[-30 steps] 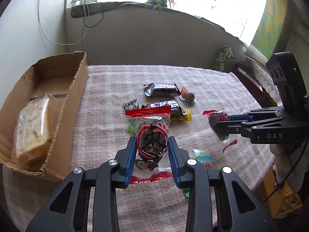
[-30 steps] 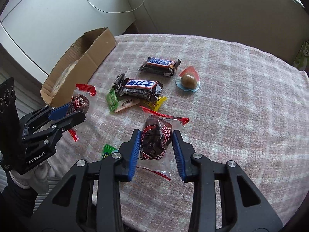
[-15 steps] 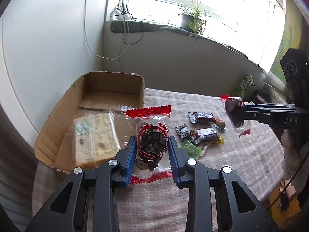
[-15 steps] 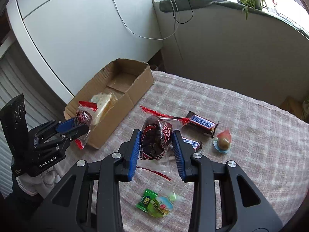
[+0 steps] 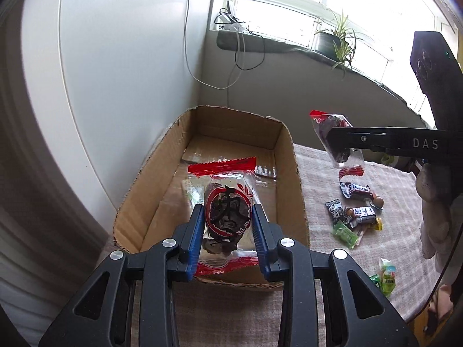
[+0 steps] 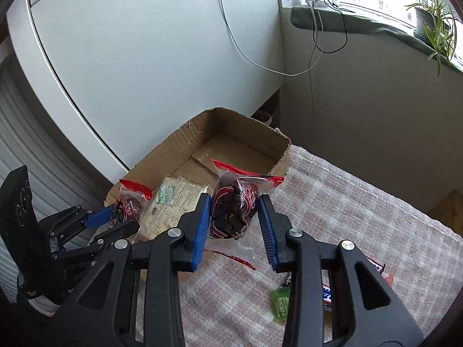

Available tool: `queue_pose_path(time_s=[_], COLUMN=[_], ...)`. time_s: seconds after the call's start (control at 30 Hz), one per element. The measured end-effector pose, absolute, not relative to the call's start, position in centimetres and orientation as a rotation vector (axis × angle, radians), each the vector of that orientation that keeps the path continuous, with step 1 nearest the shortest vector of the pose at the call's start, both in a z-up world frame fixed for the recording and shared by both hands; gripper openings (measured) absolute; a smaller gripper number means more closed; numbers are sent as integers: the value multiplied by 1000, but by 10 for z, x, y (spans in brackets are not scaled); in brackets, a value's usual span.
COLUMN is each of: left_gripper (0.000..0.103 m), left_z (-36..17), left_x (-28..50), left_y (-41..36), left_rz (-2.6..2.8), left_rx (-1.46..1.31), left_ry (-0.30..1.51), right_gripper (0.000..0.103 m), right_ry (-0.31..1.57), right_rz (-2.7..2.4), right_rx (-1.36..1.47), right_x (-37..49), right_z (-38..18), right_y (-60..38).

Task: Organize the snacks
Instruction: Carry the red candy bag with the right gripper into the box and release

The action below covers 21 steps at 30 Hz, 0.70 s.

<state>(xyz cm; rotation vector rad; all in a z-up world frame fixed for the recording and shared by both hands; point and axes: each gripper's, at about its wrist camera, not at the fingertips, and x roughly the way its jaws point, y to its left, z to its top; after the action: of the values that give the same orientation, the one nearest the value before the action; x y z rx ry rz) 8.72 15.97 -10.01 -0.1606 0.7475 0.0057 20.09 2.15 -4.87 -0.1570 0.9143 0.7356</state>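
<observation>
My left gripper is shut on a clear packet with red ends holding dark dried fruit. It hangs over the near end of the open cardboard box. My right gripper is shut on a second packet of the same kind, in the air by the box's right wall. In the left wrist view the right gripper and its packet hover right of the box, above the table. In the right wrist view the left gripper appears at lower left with its packet.
A pale wrapped block lies inside the box. On the checked tablecloth lie Snickers bars, a green sweet, a round brown sweet and a green-blue packet. A white wall and cables stand behind the box.
Both grippers have carried their packets from over the table's middle leftward to the box. The left one now hangs over it; the right one has also risen.
</observation>
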Motion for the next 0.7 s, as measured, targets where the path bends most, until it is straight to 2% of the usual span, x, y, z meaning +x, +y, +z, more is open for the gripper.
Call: queue_pose_path(time_s=[0.6,0.67,0.7], left_gripper=[32,33,39], left_z=[-105,-105,-104], left_x=[94,94,93], left_y=[169,169,169], left_rz=[30,37,42], left_rx=[-155,-152,-152], left_ry=[757,758,756], right_gripper=[36,42,52], right_ry=[954,946,940], right_rz=[764,760,759], right_rx=[-203,-211,-211], right_x=[221,220,220], right_z=[-80,-79,-78], right_y=[71,71,71])
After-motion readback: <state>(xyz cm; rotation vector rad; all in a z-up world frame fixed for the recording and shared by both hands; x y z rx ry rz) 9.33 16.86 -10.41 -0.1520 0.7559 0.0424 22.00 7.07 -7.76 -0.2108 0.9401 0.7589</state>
